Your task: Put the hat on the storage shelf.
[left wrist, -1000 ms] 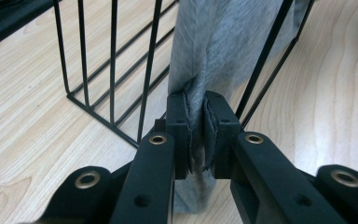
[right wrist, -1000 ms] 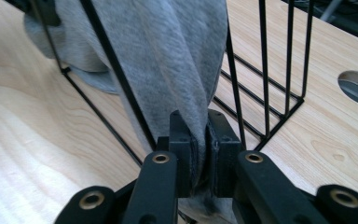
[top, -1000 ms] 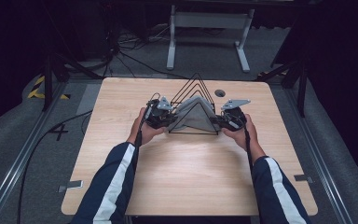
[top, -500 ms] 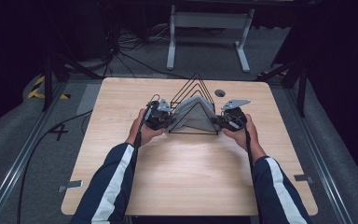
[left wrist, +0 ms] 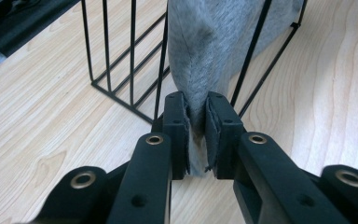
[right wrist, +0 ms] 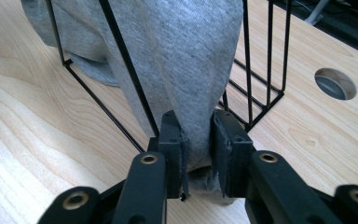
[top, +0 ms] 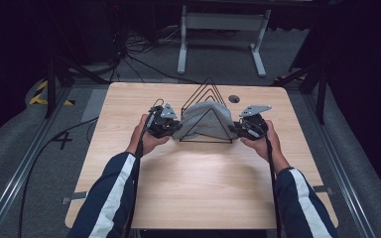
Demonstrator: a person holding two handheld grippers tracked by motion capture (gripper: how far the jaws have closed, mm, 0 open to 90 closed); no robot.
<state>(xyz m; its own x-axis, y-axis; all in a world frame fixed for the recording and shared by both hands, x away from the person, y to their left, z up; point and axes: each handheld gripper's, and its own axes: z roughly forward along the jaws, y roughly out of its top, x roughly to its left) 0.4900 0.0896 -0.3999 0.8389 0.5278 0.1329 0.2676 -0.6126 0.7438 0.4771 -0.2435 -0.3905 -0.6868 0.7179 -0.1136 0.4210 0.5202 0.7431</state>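
Note:
A grey cloth [top: 206, 121] hangs over a black wire rack [top: 208, 84] with triangular loops, near the far middle of the wooden table [top: 188, 188]. My left gripper [top: 174, 128] is at the cloth's left end. In the left gripper view its pads [left wrist: 177, 126] are shut on a fold of cloth [left wrist: 205, 42] beside the rack's wires [left wrist: 131, 51]. My right gripper [top: 233, 130] is at the right end. Its jaws have just been opening, and the cloth [right wrist: 177, 46] still fills the gap and touches both pads [right wrist: 226, 149].
A round hole [top: 234, 98] in the tabletop lies just behind the rack on the right, also seen as the hole [right wrist: 335, 84] in the right gripper view. Beyond the table's far edge are a white metal stand [top: 218, 29] and floor cables [top: 129, 54].
The left gripper has shifted slightly outward with the cloth's end. The right hand has stayed in place. The cloth and rack look the same.

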